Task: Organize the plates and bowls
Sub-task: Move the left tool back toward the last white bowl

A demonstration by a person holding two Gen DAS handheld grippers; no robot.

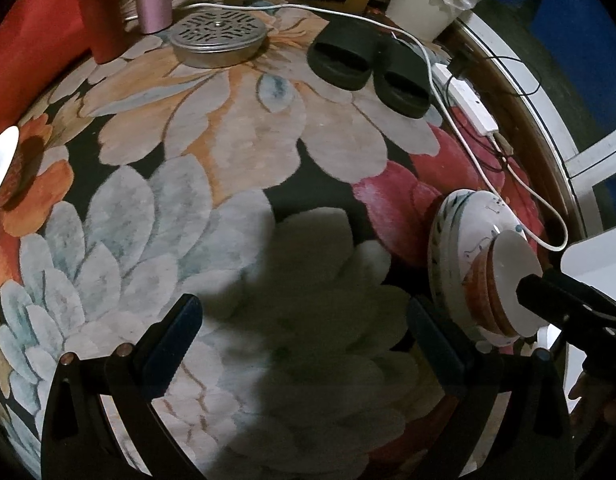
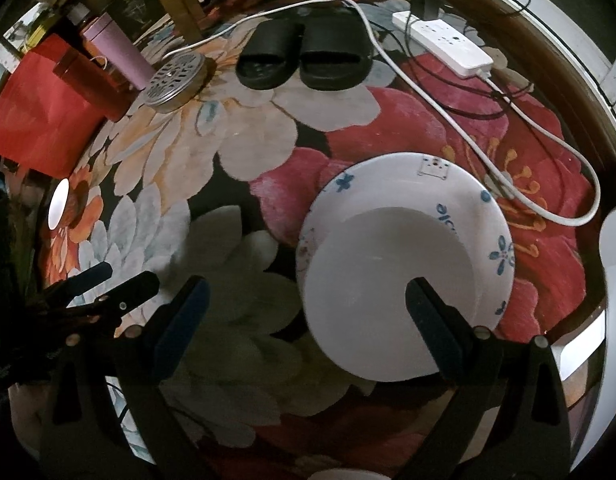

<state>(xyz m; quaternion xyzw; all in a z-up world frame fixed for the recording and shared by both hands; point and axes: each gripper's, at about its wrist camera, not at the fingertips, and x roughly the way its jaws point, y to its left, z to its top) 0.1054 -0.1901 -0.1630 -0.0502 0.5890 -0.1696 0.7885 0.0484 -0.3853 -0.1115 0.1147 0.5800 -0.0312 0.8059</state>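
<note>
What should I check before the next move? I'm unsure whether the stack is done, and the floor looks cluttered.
1. Left gripper free to pick: ok, open with only rug between its fingers.
2. Right gripper clear of the stack: cannot tell, open, one finger overlaps the top plate's rim in its view.
3. Stack seated evenly: ok, it reads level in the left wrist view.
4. Remaining dish located: ok, a white dish lies at the rug's left edge.
5. White cable clear of the stack: ok, it runs behind, not touching.
6. Path across the rug: ok, slippers and metal lid sit farther back.
</note>
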